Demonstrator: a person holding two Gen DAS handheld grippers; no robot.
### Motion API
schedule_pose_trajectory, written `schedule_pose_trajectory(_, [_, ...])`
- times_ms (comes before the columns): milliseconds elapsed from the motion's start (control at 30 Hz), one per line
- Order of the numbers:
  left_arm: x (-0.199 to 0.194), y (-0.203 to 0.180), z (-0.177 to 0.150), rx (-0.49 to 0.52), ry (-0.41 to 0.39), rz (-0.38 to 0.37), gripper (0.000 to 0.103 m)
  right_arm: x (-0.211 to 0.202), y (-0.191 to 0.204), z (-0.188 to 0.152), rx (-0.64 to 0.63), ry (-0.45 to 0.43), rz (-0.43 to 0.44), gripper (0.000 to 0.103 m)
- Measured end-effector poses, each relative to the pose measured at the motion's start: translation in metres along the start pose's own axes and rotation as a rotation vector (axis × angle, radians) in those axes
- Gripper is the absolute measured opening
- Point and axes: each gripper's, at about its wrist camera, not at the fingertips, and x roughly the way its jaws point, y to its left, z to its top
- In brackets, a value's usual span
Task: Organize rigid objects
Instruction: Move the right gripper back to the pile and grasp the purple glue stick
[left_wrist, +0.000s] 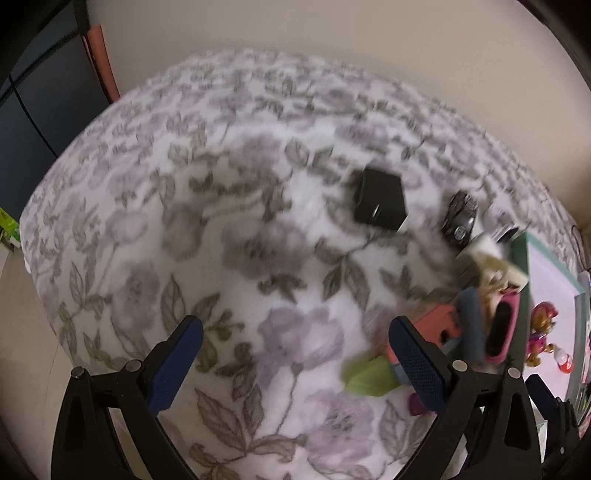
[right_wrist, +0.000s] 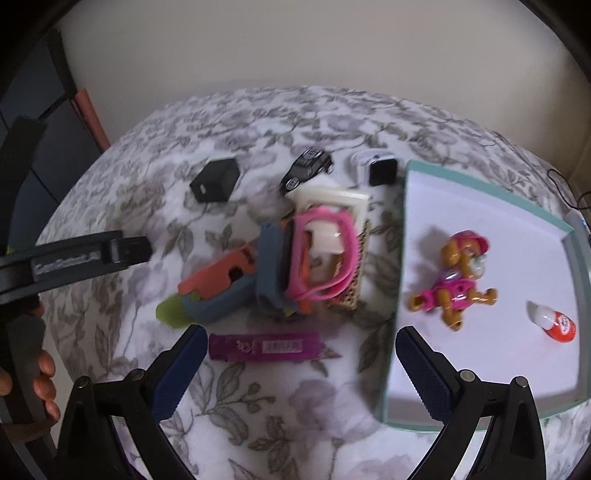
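On the floral-covered worktop (right_wrist: 258, 398) ahead of you, the sorting is only partly done: the teal-rimmed tray (right_wrist: 484, 181) on the right holds just a pink toy pup (right_wrist: 454, 277) and a small red-and-white egg (right_wrist: 554, 321), while the rest waits outside it. Both claws are released and carry nothing, the right claw (right_wrist: 301, 373) hanging with its jaws wide over the purple bar (right_wrist: 264, 346), the left claw (left_wrist: 295, 363) hanging over bare cloth to the left of the heap.

The purple bar looks like your easiest next pick (it lies flat, alone, just in front of the right claw). It runs crosswise between the fingers, so turn the wrist and close across its narrow width, near the middle, pressing down into the soft cloth enough to get the pads under its edges.

Leave the tangled pile (right_wrist: 295, 258) of pink glasses, blue-and-orange toy and cream pieces for later; those parts rest on one another and lifting one will likely drag the others.

Mind the tray's near wall: it stands up from the cloth just right of your right finger (right_wrist: 424, 376), so lift clear over the rim before moving across. Inside, the open room is in the near and far-left parts, away from the pup and egg. Farther back, the black cube (right_wrist: 216, 181) sits well apart, with free cloth around it for the left claw; the toy car (right_wrist: 306, 168) and small white device (right_wrist: 375, 168) crowd together by the tray's far corner.
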Motion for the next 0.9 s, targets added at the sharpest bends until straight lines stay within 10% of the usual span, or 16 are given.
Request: schedule_pose_trajectory(900, [0.025, 0.021, 0.005, -0.06, 0.115, -0.002, 0.101, 0.045, 0.033, -0.011, -0.037, 0.094, -0.082, 0.103])
